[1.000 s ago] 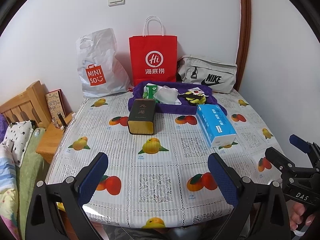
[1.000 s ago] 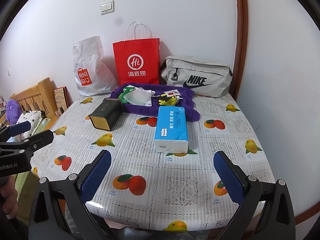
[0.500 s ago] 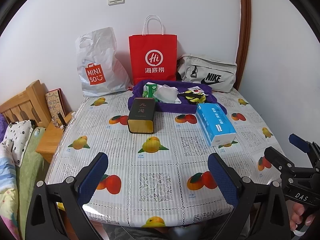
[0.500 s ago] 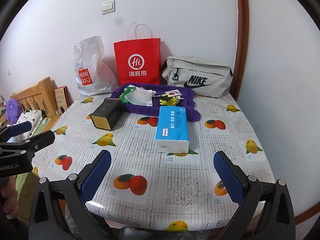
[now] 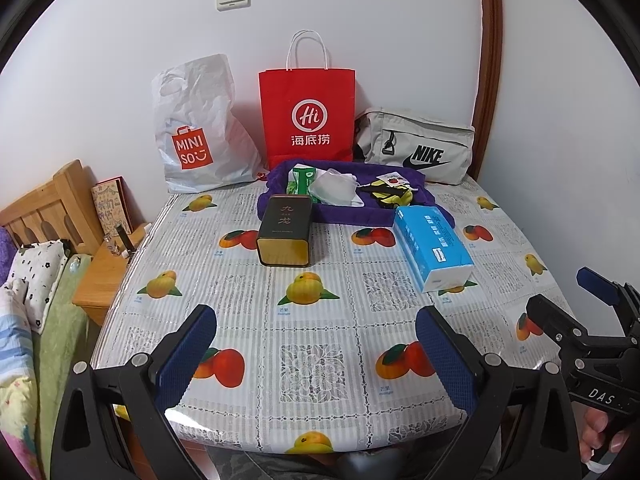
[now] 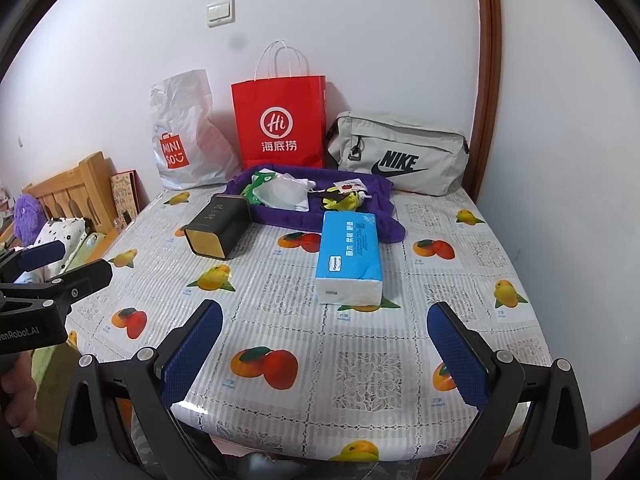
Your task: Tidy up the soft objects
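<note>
A purple cloth (image 5: 344, 214) (image 6: 276, 216) lies at the back of the table with a green packet (image 5: 301, 178), a white soft item (image 5: 336, 188) (image 6: 284, 194) and a yellow-black item (image 5: 390, 194) (image 6: 345, 200) on it. A blue tissue pack (image 5: 432, 248) (image 6: 348, 256) lies in front of it to the right. A black-gold tin (image 5: 285, 230) (image 6: 218, 226) lies to the left. My left gripper (image 5: 316, 356) is open and empty over the table's front edge. My right gripper (image 6: 326, 350) is open and empty there too, to the right of the left one.
A white Miniso bag (image 5: 200, 132), a red paper bag (image 5: 307, 116) and a grey Nike bag (image 5: 416, 150) stand along the back wall. The table has a fruit-print cover (image 5: 312, 312). A bed and wooden nightstand (image 5: 100, 276) are at the left.
Both grippers have drifted very slightly; the scene on the table is the same.
</note>
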